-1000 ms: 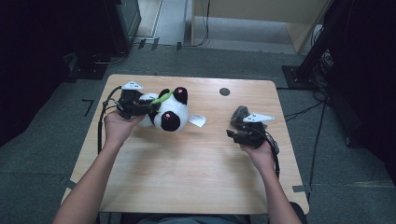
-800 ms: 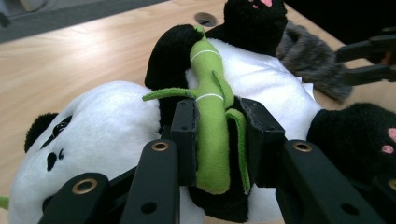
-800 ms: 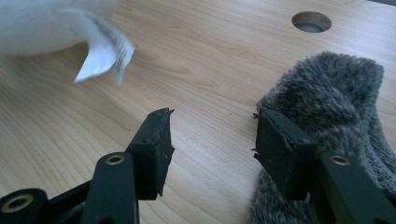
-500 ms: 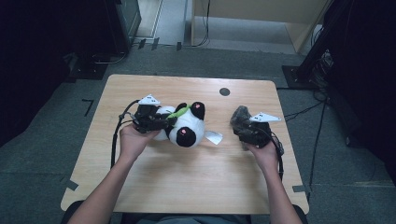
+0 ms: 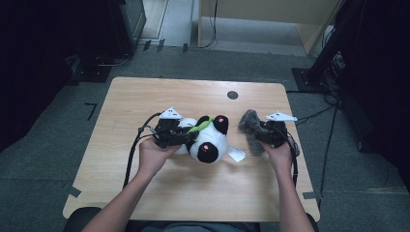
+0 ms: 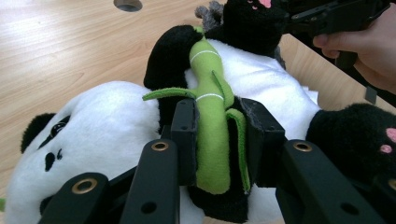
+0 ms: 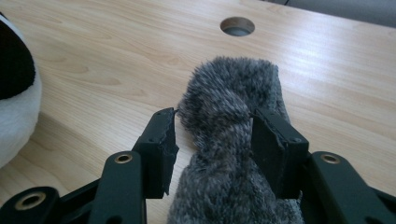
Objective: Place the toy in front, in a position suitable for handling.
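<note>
The left tongs [image 5: 186, 137], clenched on the green bamboo stalk [image 6: 211, 126] sewn to the plush panda [image 5: 208, 140], have carried the toy rightward from the tabletop's [image 5: 145, 96] left-centre toward its middle. It now lies just beside the right tongs [image 5: 256, 137], which stay closed around a grey furry cloth [image 7: 233, 154] (bunched between the jaws). With the 2 soft things brought near each other, a joint handling of both seems close.

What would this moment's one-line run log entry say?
left gripper: shut on panda plush bamboo | right gripper: shut on grey furry cloth | both on table
</note>
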### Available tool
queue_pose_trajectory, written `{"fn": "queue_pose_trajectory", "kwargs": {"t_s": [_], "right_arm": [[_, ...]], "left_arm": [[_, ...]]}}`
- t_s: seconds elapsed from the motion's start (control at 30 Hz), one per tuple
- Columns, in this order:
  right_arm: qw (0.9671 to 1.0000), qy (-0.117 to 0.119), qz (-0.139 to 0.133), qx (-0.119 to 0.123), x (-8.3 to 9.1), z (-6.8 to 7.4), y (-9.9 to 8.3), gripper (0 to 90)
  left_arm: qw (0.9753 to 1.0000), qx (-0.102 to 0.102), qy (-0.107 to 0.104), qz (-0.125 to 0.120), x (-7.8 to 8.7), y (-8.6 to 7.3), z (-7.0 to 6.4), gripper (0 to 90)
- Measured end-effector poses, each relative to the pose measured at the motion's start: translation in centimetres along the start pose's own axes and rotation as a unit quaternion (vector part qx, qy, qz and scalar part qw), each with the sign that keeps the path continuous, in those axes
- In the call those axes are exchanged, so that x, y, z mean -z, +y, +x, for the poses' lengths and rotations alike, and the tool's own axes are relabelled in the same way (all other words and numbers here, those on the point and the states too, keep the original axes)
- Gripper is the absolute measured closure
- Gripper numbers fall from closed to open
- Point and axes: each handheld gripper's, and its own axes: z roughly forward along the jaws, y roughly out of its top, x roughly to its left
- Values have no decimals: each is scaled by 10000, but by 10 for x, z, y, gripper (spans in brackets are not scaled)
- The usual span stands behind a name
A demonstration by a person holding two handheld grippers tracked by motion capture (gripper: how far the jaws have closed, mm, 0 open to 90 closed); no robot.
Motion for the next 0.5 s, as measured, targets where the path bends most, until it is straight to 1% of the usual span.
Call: {"fn": "queue_pose_trajectory", "kwargs": {"t_s": [0.1, 0.13, 0.27, 0.3, 0.33, 0.43, 0.5], "right_arm": [[10000, -16, 75, -18, -4, -2, -2, 517], [9999, -13, 149, -44, -10, -4, -4, 535], [9997, -23, 241, -89, -16, -6, -6, 554], [9997, -23, 241, -89, -16, -6, -6, 554], [9996, -47, 280, -66, -20, -7, -8, 567], [9995, -94, 309, -62, -25, -10, -9, 588], [9992, -80, 383, -107, -29, -12, -10, 601]], "left_arm": [[10000, 24, 2, -29, -3, -2, -1, 686], [10000, 42, -6, -47, -6, -4, -1, 686], [10000, -65, -14, 57, -16, -10, -5, 682], [10000, -65, -14, 57, -16, -10, -5, 679], [9999, -111, -3, 62, -19, -12, -6, 676], [9998, -173, 32, 43, -20, -13, -7, 671], [9999, -162, 17, 21, -20, -14, -7, 661]]}}
